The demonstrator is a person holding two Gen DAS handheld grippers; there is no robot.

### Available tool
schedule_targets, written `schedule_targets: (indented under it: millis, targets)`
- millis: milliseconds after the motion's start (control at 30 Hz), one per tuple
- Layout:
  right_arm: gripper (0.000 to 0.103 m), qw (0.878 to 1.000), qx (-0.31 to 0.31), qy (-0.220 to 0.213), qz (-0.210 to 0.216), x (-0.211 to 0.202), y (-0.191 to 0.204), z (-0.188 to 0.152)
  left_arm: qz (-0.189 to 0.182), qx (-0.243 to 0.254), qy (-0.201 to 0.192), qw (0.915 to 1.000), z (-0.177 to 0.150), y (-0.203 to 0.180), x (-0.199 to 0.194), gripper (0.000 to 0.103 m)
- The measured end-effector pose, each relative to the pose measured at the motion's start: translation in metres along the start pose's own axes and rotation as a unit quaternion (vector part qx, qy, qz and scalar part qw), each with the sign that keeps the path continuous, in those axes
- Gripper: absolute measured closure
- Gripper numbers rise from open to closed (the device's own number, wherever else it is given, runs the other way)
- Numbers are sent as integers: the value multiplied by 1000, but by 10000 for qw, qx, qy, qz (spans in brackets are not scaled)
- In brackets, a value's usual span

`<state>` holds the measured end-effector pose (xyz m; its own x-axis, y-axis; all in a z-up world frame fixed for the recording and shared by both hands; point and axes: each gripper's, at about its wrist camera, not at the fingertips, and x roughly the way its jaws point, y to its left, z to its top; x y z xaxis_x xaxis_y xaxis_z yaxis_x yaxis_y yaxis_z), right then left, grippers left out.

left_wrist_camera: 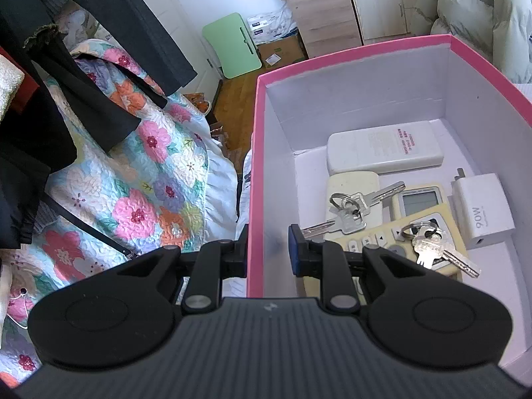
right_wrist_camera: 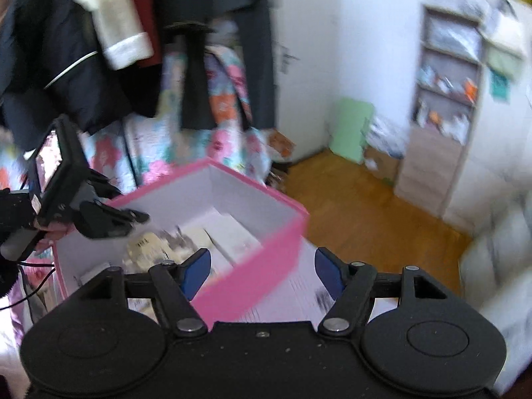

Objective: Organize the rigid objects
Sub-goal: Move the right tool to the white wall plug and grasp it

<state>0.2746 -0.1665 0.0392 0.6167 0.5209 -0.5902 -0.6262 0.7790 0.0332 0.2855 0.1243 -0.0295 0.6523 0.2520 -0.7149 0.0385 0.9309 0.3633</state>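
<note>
A pink box (left_wrist_camera: pixel 257 166) with a white inside holds two white remotes (left_wrist_camera: pixel 385 148), a yellowed remote (left_wrist_camera: pixel 429 229), two key bunches (left_wrist_camera: pixel 352 211), and a white 90W charger (left_wrist_camera: pixel 482 212). My left gripper (left_wrist_camera: pixel 267 249) is shut on the box's left wall, one finger inside and one outside. In the right wrist view, which is blurred, my right gripper (right_wrist_camera: pixel 262 271) is open and straddles the near right wall of the pink box (right_wrist_camera: pixel 252 282). The left gripper (right_wrist_camera: pixel 99 219) shows there on the box's far left side.
A floral quilt (left_wrist_camera: pixel 139 173) covers the bed left of the box. Dark clothes (left_wrist_camera: pixel 50 99) hang above it. A wooden floor (right_wrist_camera: pixel 365 209), a green folding table (left_wrist_camera: pixel 232 46), a shelf unit (right_wrist_camera: pixel 445 99) and a puffy coat (left_wrist_camera: pixel 482 10) lie beyond.
</note>
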Motion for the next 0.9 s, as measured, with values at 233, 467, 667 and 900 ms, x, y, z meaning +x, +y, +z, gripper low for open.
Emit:
schedule_targets:
  millis: [233,467,667,900]
  targets:
    - [29,9919,1183,405,-220,-6,-34,-71,-2,-14,18,10000,1,2,2,83]
    - [29,9806,1656,612,-857,17,-39,-119,80,61,39,9999,1,-2,2,83]
    - [30,9827,1343,577,-1138,34,-31,-125,-72,-63,78,9999,1,2,4,83]
    - [46,9814,1056,730,-1429,54,-32,-126,-63,-62,77,9999,1,6,4,83]
